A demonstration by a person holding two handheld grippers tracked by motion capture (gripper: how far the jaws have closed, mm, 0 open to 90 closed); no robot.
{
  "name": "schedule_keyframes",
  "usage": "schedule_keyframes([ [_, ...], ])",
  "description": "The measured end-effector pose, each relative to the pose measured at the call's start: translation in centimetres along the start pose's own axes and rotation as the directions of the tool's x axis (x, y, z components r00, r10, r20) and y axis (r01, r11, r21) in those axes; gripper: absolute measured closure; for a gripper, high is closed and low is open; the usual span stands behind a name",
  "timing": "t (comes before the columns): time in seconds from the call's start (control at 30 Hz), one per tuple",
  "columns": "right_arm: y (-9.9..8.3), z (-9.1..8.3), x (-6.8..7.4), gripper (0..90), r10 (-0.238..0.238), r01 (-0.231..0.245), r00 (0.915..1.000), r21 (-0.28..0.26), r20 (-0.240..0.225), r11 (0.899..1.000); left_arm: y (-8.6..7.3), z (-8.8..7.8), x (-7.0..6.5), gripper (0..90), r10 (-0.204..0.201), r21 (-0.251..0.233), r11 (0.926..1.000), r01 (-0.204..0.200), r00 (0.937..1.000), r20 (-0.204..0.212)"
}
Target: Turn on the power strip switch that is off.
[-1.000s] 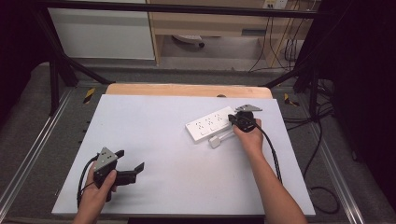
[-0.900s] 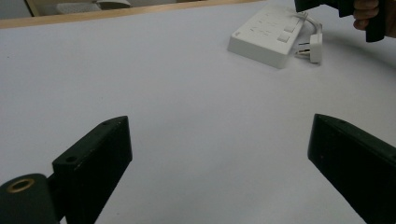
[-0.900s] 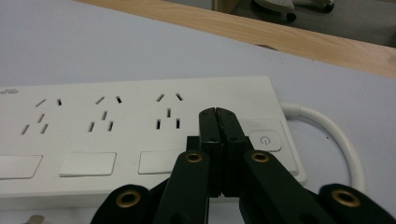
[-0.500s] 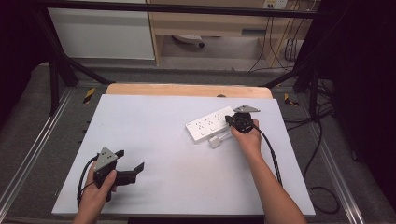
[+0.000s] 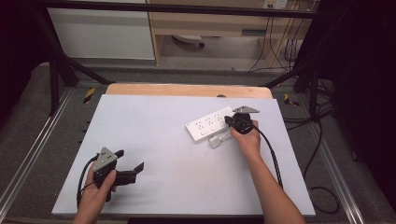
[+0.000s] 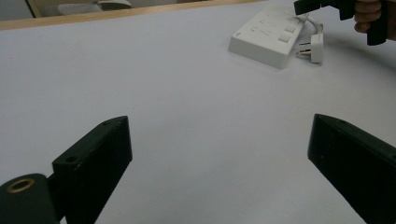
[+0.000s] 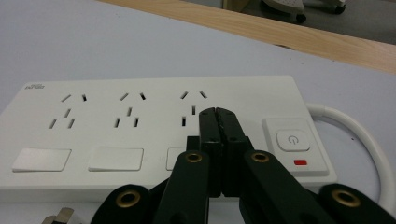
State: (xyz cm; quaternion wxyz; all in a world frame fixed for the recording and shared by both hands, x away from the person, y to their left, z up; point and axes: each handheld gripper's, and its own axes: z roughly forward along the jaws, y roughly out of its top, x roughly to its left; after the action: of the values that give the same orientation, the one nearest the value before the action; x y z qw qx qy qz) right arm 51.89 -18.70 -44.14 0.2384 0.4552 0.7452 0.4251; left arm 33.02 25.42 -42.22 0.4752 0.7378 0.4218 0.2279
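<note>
Now, right gripper (image 7: 219,116): jaws pressed together, empty, tips over power strip (image 7: 154,121) near its switch (image 7: 292,140); unchanged, press not yet made
Left gripper (image 5: 133,170): jaws wide, idle; plug (image 5: 215,141): loose beside strip

Long white plastic power strip (image 5: 210,124) lying flat, sockets up, on the pale counter (image 5: 154,140), right of centre and set at a slant. Three socket groups in a row, each with a blank white rocker (image 7: 115,159) below. At one end a square power button (image 7: 293,140) above a small red mark. Thick white cord (image 7: 355,128) looping from that end; white plug (image 5: 215,142) resting just beside the strip's near edge.
</note>
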Motion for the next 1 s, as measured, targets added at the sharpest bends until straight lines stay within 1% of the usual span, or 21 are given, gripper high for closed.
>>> schedule_keyframes([
  [0.23,-0.19,0.15,0.11,90.0,-0.003,0.003,1.0,0.003,-0.002,1.0,0.0,-0.02,-0.02,6.5,-0.003,-0.001,1.0,0.003,1.0,0.001],
  [0.5,-0.42,0.14,0.18,90.0,-0.008,0.008,1.0,-0.005,-0.001,1.0,0.01,-0.03,-0.04,6.5,-0.002,-0.001,1.0,0.002,1.0,0.002],
  [0.6,-0.53,0.16,0.14,90.0,-0.017,0.017,0.9999,-0.014,0.002,1.0,0.01,-0.05,-0.05,6.5,-0.002,-0.002,1.0,0.002,1.0,0.002],
  [0.63,-0.61,0.14,0.21,90.0,-0.008,0.008,1.0,-0.019,0.003,1.0,0.01,-0.05,-0.05,6.5,-0.002,-0.002,1.0,0.002,1.0,0.002],
  [0.73,-0.83,0.09,0.19,90.0,-0.011,0.011,0.9999,-0.03,0.001,0.999,0.01,-0.03,-0.06,6.4,-0.001,-0.002,1.0,0.001,1.0,0.002],
  [1.0,-1.03,0.02,0.15,90.0,-0.016,0.016,0.9999,-0.042,-0.005,0.999,-0.01,-0.01,-0.06,6.5,0.001,0.001,1.0,-0.001,1.0,0.001],
])
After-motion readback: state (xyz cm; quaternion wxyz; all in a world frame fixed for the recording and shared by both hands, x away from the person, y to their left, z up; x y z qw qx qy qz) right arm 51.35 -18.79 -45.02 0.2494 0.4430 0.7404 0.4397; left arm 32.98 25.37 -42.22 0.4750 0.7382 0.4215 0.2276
